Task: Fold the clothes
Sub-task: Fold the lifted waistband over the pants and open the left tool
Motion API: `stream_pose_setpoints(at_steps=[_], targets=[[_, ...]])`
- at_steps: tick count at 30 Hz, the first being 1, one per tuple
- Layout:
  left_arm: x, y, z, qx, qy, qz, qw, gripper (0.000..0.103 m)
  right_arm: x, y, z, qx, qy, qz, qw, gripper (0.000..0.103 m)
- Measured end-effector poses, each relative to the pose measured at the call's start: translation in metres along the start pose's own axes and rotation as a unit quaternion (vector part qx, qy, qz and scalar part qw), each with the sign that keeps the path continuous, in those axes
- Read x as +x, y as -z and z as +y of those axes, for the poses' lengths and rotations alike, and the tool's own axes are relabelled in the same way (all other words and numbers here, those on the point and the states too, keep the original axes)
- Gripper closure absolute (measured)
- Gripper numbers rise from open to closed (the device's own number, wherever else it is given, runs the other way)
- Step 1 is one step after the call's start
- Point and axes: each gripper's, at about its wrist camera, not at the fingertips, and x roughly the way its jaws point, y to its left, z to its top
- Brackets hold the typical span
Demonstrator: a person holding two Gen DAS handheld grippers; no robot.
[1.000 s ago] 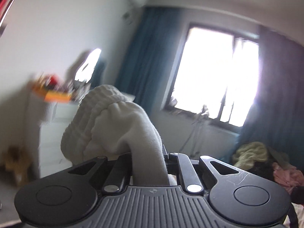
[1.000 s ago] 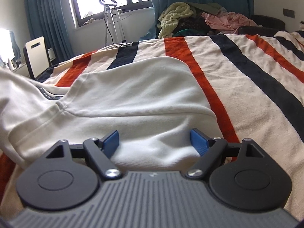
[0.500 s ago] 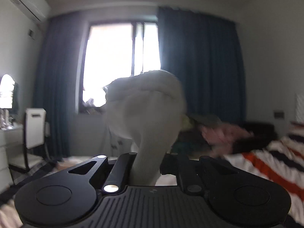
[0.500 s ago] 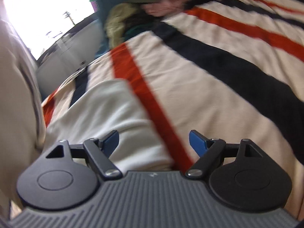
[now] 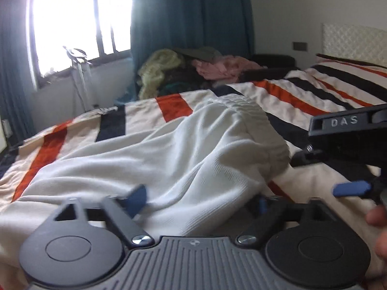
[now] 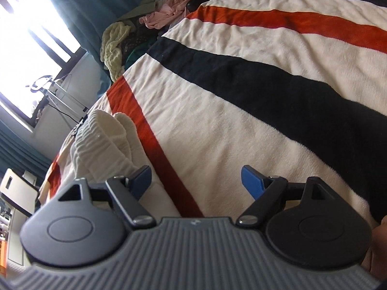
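Note:
A white sweatshirt lies on the striped bedspread, its ribbed cuff folded over the body. My left gripper is open, its blue pads spread wide, with the sleeve cloth lying loose between them. My right gripper is open and empty, tilted over the bedspread, with the ribbed cuff to its left. The right gripper also shows at the right edge of the left wrist view.
A heap of yellow, pink and dark clothes lies at the bed's far end, below teal curtains. A window with a metal stand is at left. A headboard stands at right.
My left gripper came down from the raised position, laid the sleeve on the sweatshirt and opened. My right gripper tilted and shifted right, off the sweatshirt.

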Motion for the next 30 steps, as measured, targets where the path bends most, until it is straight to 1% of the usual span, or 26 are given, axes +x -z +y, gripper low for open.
stream_pose_setpoints(at_steps=[2, 4, 6, 7, 9, 10, 13, 16, 19, 23, 26, 30], targets=[[-0.042, 0.011, 0.012, 0.004, 0.012, 0.004, 0.9999, 0.011, -0.005, -0.001, -0.004, 0.022, -0.024, -0.005, 0.999, 0.020], [-0.070, 0.013, 0.025, 0.005, 0.015, 0.001, 0.9999, 0.009, -0.010, -0.002, -0.008, 0.047, -0.051, -0.014, 0.997, 0.019], [-0.095, 0.014, 0.041, 0.003, 0.000, -0.018, 0.9998, 0.006, -0.019, -0.004, -0.010, 0.073, -0.088, -0.033, 0.993, 0.018], [-0.108, 0.014, 0.049, 0.002, -0.008, -0.028, 0.9996, 0.005, -0.023, -0.004, -0.011, 0.083, -0.107, -0.042, 0.990, 0.018], [-0.121, 0.016, 0.058, -0.001, -0.036, -0.050, 0.9981, 0.004, -0.029, -0.003, -0.009, 0.094, -0.142, -0.048, 0.984, 0.018], [-0.126, 0.018, 0.062, -0.008, -0.049, -0.058, 0.9971, 0.004, -0.028, -0.003, -0.007, 0.093, -0.154, -0.042, 0.983, 0.018], [-0.135, 0.025, 0.073, -0.033, -0.081, -0.067, 0.9939, 0.004, -0.021, 0.000, 0.002, 0.081, -0.185, -0.012, 0.979, 0.018], [-0.140, 0.029, 0.081, -0.052, -0.103, -0.066, 0.9911, 0.004, -0.008, 0.008, 0.009, 0.074, -0.183, 0.024, 0.980, 0.018], [-0.142, 0.030, 0.089, -0.071, -0.110, -0.061, 0.9895, 0.004, 0.013, 0.016, 0.005, 0.110, -0.183, 0.060, 0.975, 0.019], [-0.137, 0.035, 0.103, -0.109, -0.114, -0.038, 0.9868, 0.004, 0.030, 0.023, 0.003, 0.137, -0.215, 0.071, 0.964, 0.019], [-0.136, 0.037, 0.108, -0.120, -0.129, -0.034, 0.9838, 0.004, 0.038, 0.023, 0.006, 0.136, -0.225, 0.070, 0.962, 0.018], [-0.134, 0.041, 0.113, -0.129, -0.137, -0.025, 0.9818, 0.003, 0.048, 0.024, 0.011, 0.135, -0.239, 0.070, 0.959, 0.019]])
